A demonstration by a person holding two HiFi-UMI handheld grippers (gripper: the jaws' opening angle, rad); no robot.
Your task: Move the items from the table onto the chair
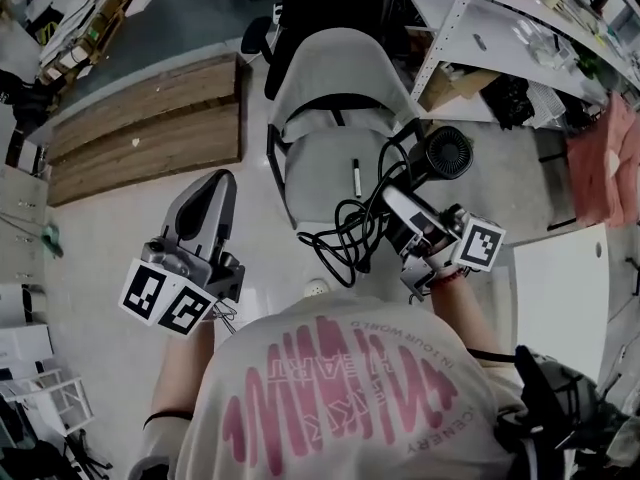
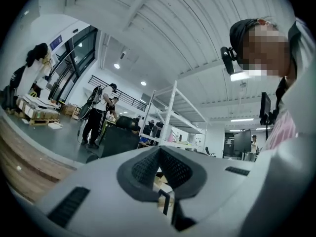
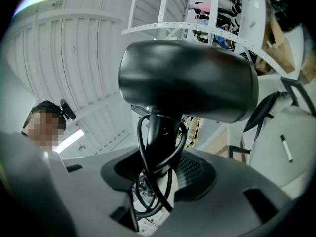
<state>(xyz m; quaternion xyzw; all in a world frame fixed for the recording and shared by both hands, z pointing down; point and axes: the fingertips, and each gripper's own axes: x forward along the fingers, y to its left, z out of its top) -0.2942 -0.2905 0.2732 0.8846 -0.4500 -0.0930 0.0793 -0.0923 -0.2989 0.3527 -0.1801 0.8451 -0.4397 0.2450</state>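
Hairdryer [image 1: 445, 153] first: your right gripper [image 1: 400, 196] has it by the handle, and in the right gripper view the jaws are clamped on that dark handle with the black barrel [image 3: 187, 80] standing up above them. Its cord [image 1: 345, 230] hangs in loose loops below and left of the gripper in the head view. In the right gripper view the cord [image 3: 143, 147] winds round the handle and drops down between the pads.

You are holding the dryer in the air at the right edge of the white chair [image 1: 340, 78], which fills the upper middle of the head view, so it is off the table and not set down on the seat. A marker pen [image 1: 355, 178] already lies on the seat, just left of the dryer. The right gripper view shows the same pen [image 3: 286, 148] on the chair [image 3: 266, 164] at the right edge of the frame.

Your left gripper [image 1: 215, 183] is at the lower left of the head view, over bare floor and well apart from the chair. Its jaws are together with nothing between them, as the left gripper view [image 2: 159, 149] shows.

A wooden platform [image 1: 150, 118] lies at the upper left, and a white shelf rack [image 1: 500, 28] stands at the upper right.
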